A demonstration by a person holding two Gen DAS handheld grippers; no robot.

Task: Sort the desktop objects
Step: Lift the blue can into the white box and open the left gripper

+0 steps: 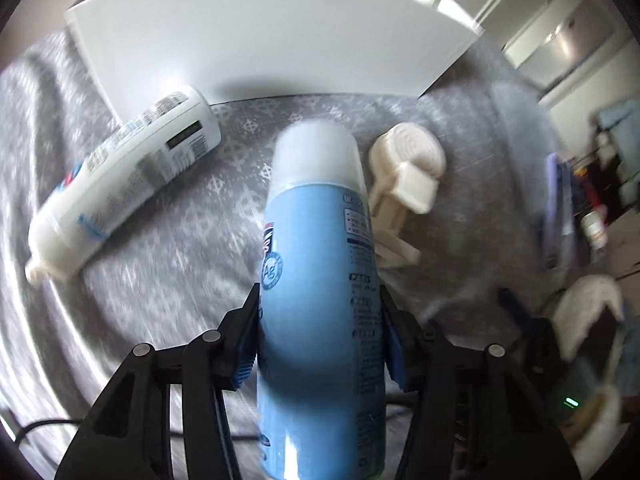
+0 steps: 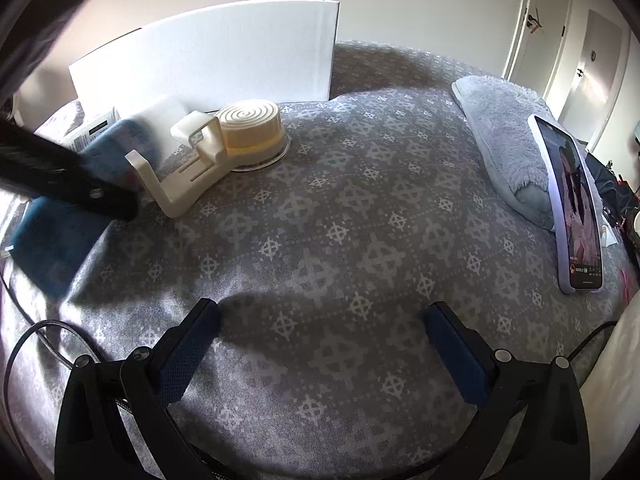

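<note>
My left gripper (image 1: pixel 320 320) is shut on a blue spray can (image 1: pixel 320 300) with a white cap, held above the grey patterned cloth. The can also shows blurred in the right wrist view (image 2: pixel 116 148), with the left gripper's black arm across it. A white tube-shaped bottle (image 1: pixel 120 184) lies on the cloth to the can's left. A cream plastic holder with a round spiral top (image 1: pixel 404 172) lies just right of the can; it also shows in the right wrist view (image 2: pixel 224 148). My right gripper (image 2: pixel 320 340) is open and empty over bare cloth.
A white board (image 2: pixel 208 56) stands upright behind the objects. A phone in a lilac case (image 2: pixel 572 200) leans on a fluffy grey pillow (image 2: pixel 500 132) at the right. A cable (image 2: pixel 44 340) lies at the near left edge.
</note>
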